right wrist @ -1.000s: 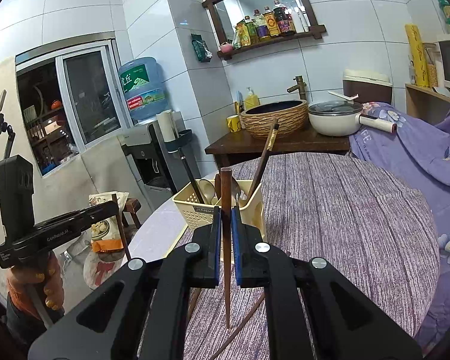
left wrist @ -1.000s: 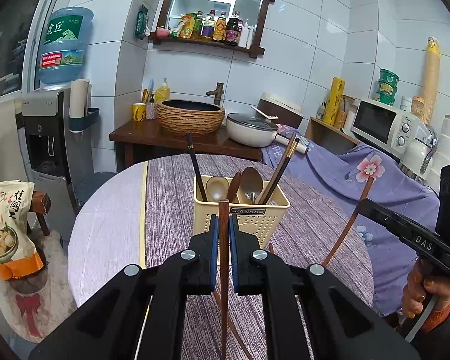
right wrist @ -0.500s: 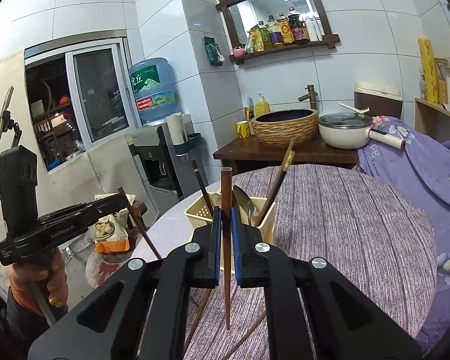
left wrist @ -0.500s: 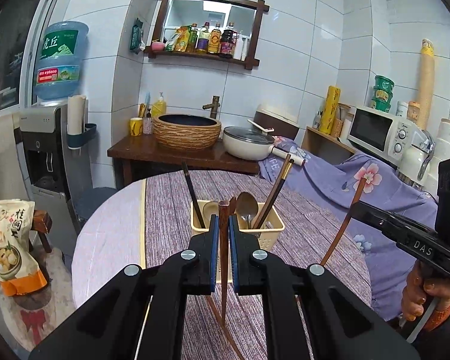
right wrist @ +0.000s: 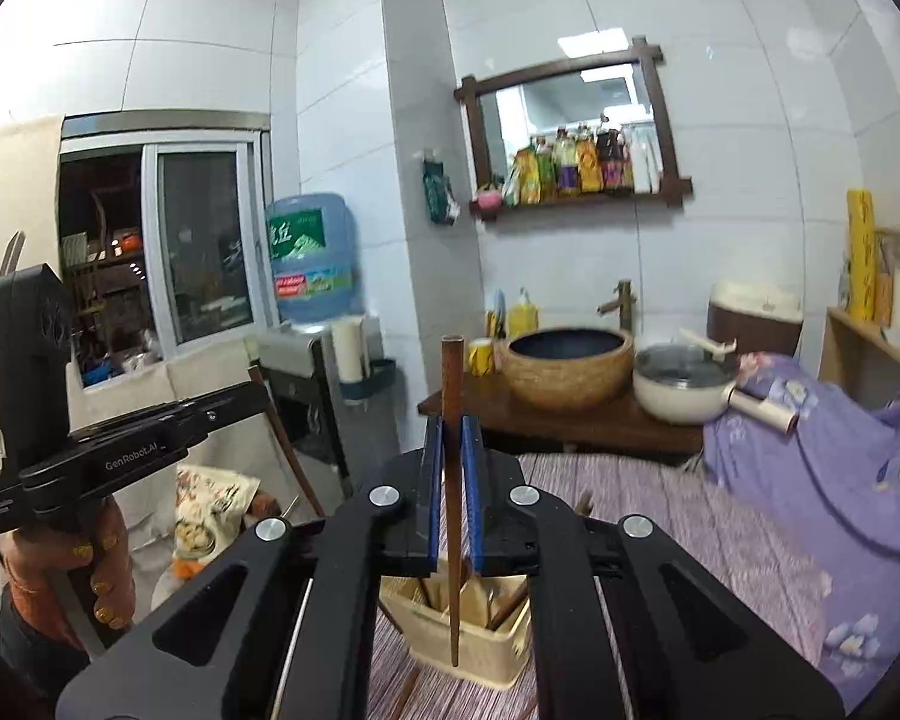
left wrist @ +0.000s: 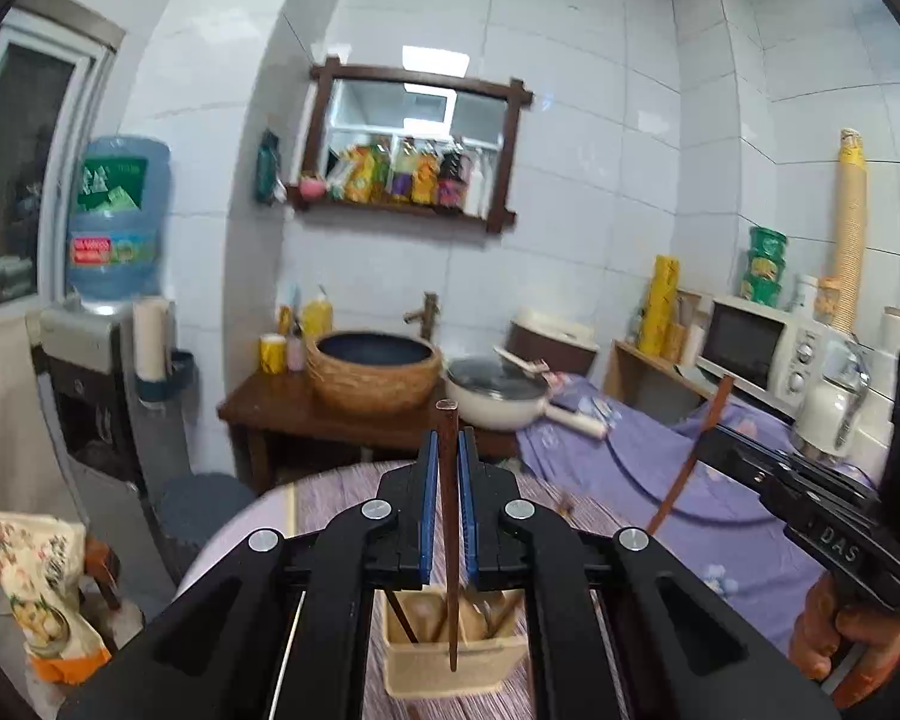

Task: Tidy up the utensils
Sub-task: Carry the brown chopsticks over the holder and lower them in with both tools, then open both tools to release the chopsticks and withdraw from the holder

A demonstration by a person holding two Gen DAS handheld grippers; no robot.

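Note:
My left gripper (left wrist: 448,450) is shut on a dark wooden chopstick (left wrist: 447,516) that stands upright between the blue pads, tip down over the beige utensil basket (left wrist: 450,663). My right gripper (right wrist: 451,438) is shut on a second wooden chopstick (right wrist: 452,498), also upright, its tip over the same basket (right wrist: 468,630). The basket holds several utensils and stands on the round table with the purple striped cloth (right wrist: 690,528). Each gripper shows in the other's view, the right one (left wrist: 744,456) at right, the left one (right wrist: 228,402) at left.
A dark side table (left wrist: 282,408) behind holds a woven basin (left wrist: 372,369) and a lidded white pan (left wrist: 498,390). A water dispenser (left wrist: 90,360) stands at left. A purple floral cloth (left wrist: 660,462) drapes at right near a microwave (left wrist: 762,354). A snack bag (left wrist: 42,588) sits low left.
Both grippers have risen and tilted upward with their chopsticks. The basket has dropped to the bottom of both views, behind the fingers, and the wall fills more of the frame.

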